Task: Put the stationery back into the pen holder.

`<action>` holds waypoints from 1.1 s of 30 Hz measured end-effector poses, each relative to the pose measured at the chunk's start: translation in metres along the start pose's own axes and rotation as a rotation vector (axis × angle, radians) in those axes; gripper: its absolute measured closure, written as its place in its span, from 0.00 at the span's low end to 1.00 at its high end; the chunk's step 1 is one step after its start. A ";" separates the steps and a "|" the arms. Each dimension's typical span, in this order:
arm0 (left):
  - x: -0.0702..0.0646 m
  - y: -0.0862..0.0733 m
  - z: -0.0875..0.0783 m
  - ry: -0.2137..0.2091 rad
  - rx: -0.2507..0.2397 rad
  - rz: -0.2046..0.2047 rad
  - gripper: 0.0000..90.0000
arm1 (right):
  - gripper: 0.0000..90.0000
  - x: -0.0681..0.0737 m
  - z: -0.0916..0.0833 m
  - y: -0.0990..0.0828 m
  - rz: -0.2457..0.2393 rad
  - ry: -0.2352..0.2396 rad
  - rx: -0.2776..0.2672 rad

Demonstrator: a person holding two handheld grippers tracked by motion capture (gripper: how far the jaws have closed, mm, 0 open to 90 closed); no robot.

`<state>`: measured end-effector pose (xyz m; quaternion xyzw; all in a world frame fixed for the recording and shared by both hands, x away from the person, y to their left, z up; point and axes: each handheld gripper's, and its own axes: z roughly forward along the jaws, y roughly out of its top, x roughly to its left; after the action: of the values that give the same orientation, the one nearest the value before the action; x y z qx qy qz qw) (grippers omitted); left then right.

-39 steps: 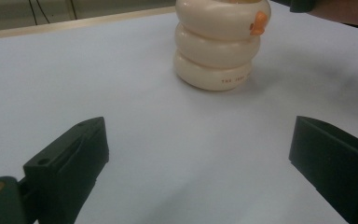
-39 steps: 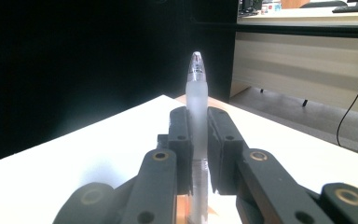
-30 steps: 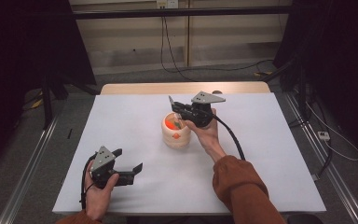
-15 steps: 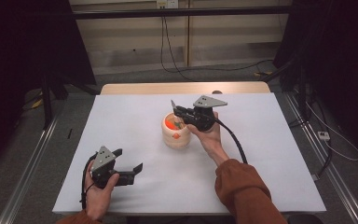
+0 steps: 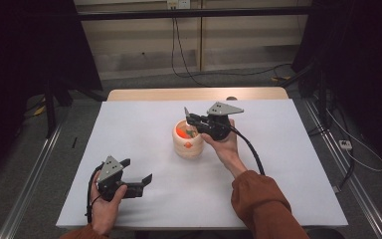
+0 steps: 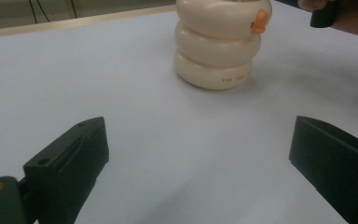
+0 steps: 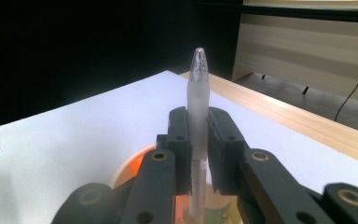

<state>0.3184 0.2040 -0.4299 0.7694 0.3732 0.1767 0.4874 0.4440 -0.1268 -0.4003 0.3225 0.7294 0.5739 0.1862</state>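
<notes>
High view, right claw [image 5: 193, 119]: we see it pinched on a thin pen, hovering over the mouth of the cream pen pot [image 5: 187, 140] mid-counter.
High view, left claw [image 5: 140, 180]: we hold it spread wide and empty, low over the white counter [image 5: 288, 164], well apart from the pot.
Left gripper view, pot [image 6: 219, 42]: we read three stacked rounded rings, an orange beak-like bump and small print near the base, details the high view is too far off to give.
Right gripper view, pen [image 7: 198, 88]: we see the frosted barrel upright between the pads, tip up, lower end down toward the pot's orange inside.
Handling, pen: we judge it light, stiff and slick; a mid-barrel hold suits it.
Handling, pot: it looks hard and possibly breakable; we would grip a ring's groove.
</notes>
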 end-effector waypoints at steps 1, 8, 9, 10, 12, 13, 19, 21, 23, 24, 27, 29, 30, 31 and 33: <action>0.000 0.000 0.000 0.001 0.000 -0.002 0.05 | 0.89 -0.001 -0.001 0.000 0.003 -0.006 0.000; 0.000 0.000 0.000 -0.002 0.001 0.002 0.05 | 0.89 -0.004 -0.002 -0.001 0.005 -0.007 0.015; 0.000 0.000 0.001 -0.002 -0.002 -0.001 0.05 | 0.89 -0.004 -0.001 -0.001 0.008 -0.006 0.021; 0.000 0.000 0.001 -0.001 0.000 -0.003 0.05 | 0.87 -0.004 -0.001 -0.002 0.009 -0.002 0.020; 0.000 0.000 0.000 -0.001 0.000 -0.004 0.05 | 0.85 -0.004 -0.001 -0.002 0.013 0.000 0.022; 0.000 0.000 0.000 -0.001 0.000 -0.003 0.05 | 0.85 -0.004 0.000 -0.002 0.012 0.006 0.021; 0.000 0.000 0.001 0.000 -0.003 -0.004 0.05 | 0.65 -0.006 -0.003 -0.002 0.035 0.026 0.028; 0.000 0.001 0.002 0.001 -0.002 -0.008 0.05 | 0.55 -0.007 -0.005 -0.001 0.045 0.031 0.027; 0.000 0.001 0.002 0.002 -0.001 -0.010 0.05 | 0.44 -0.008 -0.007 0.000 0.069 0.032 0.030; 0.001 0.000 0.002 0.003 0.000 -0.011 0.05 | 0.42 -0.008 -0.009 0.001 0.075 0.032 0.029; 0.001 0.001 0.003 0.003 -0.006 -0.021 0.05 | 0.30 -0.010 -0.014 0.001 0.093 0.021 0.024; 0.001 0.001 0.004 0.000 -0.010 -0.021 0.05 | 0.25 -0.011 -0.017 0.000 0.091 0.015 0.034; 0.000 0.001 0.004 -0.002 -0.010 -0.021 0.05 | 0.22 -0.010 -0.019 -0.001 0.090 0.010 0.037; 0.000 0.001 0.005 -0.001 -0.008 -0.015 0.05 | 0.18 -0.010 -0.021 -0.002 0.088 0.004 0.038; -0.001 0.001 0.005 -0.006 -0.009 -0.013 0.05 | 0.11 -0.011 -0.024 -0.003 0.095 -0.012 0.050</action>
<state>0.3220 0.2000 -0.4310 0.7652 0.3758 0.1731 0.4932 0.4354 -0.1516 -0.3981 0.3648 0.7262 0.5617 0.1551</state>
